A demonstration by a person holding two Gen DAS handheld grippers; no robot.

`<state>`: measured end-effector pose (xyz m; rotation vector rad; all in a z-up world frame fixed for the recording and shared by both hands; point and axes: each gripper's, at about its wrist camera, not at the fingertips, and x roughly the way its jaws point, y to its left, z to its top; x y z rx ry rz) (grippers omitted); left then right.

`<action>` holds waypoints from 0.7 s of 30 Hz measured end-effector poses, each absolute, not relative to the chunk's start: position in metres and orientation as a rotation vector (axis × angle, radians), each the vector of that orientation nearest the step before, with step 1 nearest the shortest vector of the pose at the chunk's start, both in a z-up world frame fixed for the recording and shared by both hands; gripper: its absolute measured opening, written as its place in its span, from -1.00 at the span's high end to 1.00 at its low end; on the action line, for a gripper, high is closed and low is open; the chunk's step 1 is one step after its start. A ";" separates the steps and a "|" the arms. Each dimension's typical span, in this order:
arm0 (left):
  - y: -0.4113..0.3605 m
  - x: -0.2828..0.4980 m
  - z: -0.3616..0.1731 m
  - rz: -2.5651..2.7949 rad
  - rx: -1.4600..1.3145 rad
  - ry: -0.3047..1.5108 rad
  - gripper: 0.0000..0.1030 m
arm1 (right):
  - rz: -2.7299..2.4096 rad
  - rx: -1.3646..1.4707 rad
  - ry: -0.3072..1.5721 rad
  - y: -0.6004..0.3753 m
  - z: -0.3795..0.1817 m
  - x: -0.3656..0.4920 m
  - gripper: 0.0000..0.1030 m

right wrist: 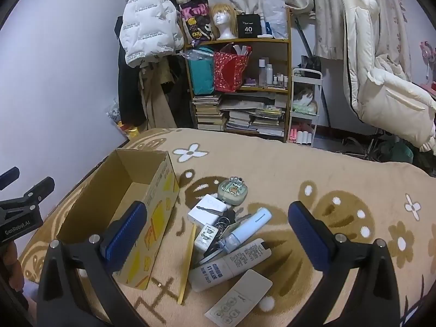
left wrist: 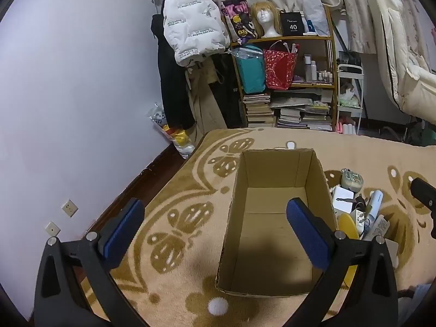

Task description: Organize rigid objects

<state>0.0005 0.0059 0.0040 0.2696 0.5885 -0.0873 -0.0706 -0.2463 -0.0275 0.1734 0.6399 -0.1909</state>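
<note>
Your left gripper (left wrist: 215,218) hangs spread and empty over the empty cardboard box (left wrist: 272,234), ready to steady it. Your right gripper (right wrist: 218,229) hovers spread above the clutter pile just right of the box, nearest the white tube (right wrist: 231,264) and remote (right wrist: 239,297).

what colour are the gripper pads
Blue, on black fingers; clearest in the right wrist view, on the right gripper pads.

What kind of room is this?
Probably a bedroom: a blanket covers what looks like a bed, coats hang on the wall, and a shelf holds books and toiletries.
</note>
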 end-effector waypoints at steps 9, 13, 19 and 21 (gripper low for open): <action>-0.001 0.001 -0.002 -0.084 0.295 0.596 -1.00 | -0.195 0.169 0.626 -0.252 -0.023 -0.071 -1.00; -0.001 0.001 -0.003 -0.086 0.300 0.600 -1.00 | -0.200 0.164 0.613 -0.254 -0.019 -0.071 -1.00; -0.002 0.002 -0.005 -0.085 0.303 0.605 -1.00 | -0.200 0.163 0.613 -0.252 -0.021 -0.072 -1.00; -0.002 0.002 -0.005 -0.085 0.303 0.605 -1.00 | -0.201 0.162 0.613 -0.252 -0.021 -0.072 -1.00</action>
